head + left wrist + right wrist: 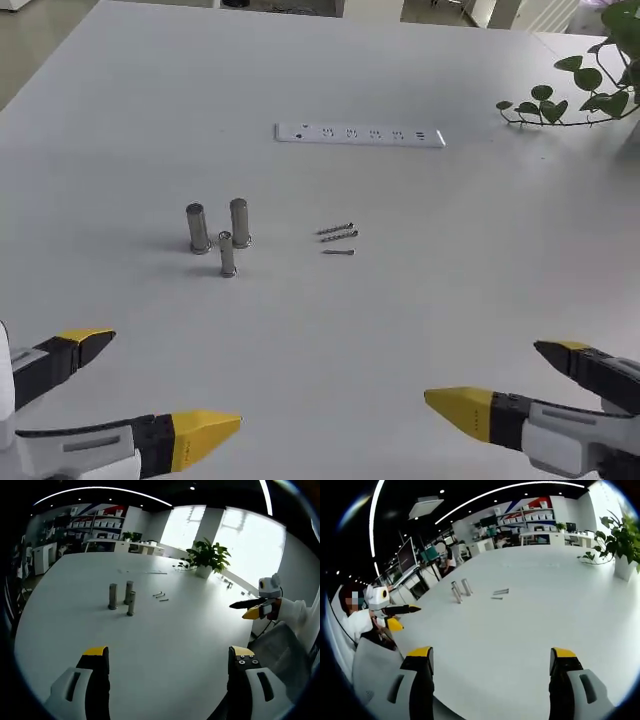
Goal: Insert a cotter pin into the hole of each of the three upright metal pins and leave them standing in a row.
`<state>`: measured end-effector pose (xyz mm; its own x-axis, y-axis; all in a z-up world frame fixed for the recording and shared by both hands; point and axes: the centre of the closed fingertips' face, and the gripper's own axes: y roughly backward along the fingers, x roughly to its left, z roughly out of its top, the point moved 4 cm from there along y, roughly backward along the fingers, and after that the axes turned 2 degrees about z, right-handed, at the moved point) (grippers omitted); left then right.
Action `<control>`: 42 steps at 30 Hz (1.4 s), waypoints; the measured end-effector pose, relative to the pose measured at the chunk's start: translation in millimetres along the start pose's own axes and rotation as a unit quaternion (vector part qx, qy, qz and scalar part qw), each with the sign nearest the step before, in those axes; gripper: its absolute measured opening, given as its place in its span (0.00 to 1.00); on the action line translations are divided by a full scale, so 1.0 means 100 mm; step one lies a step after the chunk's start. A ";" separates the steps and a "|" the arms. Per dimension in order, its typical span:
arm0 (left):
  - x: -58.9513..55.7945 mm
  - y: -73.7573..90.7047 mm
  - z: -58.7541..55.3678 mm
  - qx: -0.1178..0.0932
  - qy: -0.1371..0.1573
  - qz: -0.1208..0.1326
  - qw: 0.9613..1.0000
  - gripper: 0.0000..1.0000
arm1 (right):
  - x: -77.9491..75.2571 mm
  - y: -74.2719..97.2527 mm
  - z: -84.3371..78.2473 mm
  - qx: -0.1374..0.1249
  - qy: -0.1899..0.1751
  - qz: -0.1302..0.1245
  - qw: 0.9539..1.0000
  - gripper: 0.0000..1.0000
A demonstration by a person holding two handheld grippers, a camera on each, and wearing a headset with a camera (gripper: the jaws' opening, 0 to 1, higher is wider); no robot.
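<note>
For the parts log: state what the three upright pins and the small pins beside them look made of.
Upright pins: likely steel, dull grey with a bright sheen down their sides. Cotter pins: apparently metal too, thin, grey and glinting; finish too small to tell.

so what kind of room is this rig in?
Probably an open-plan office or lab workspace: a large white table carrying a power strip, a potted plant at its edge, and shelves of boxes along the far wall.

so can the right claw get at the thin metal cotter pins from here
Probably yes: the open right claw has bare white table ahead, and the cotter pins lie flat, clear of the upright grey metal pins.
</note>
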<state>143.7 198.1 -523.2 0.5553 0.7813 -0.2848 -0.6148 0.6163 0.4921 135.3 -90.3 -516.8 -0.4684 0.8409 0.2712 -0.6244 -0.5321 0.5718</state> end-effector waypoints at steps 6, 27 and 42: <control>0.04 -0.10 0.10 -0.008 -0.001 -0.015 1.000 0.99 | -0.02 0.00 -0.03 0.000 -0.010 -0.002 1.000 0.95; 0.45 -0.69 0.62 -0.056 -0.034 0.003 0.998 0.59 | -0.07 -0.06 -0.11 0.018 -0.021 -0.011 1.000 0.94; 0.70 -1.05 0.66 -0.030 -0.069 0.011 0.997 0.31 | -0.08 -0.06 -0.11 0.030 -0.022 -0.015 0.999 0.94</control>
<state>283.8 181.5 -540.9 0.6102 0.7767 -0.1560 -0.6580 0.6065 0.4463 135.9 -95.2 -531.0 -0.4217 0.8606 0.2854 -0.5991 -0.5008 0.6248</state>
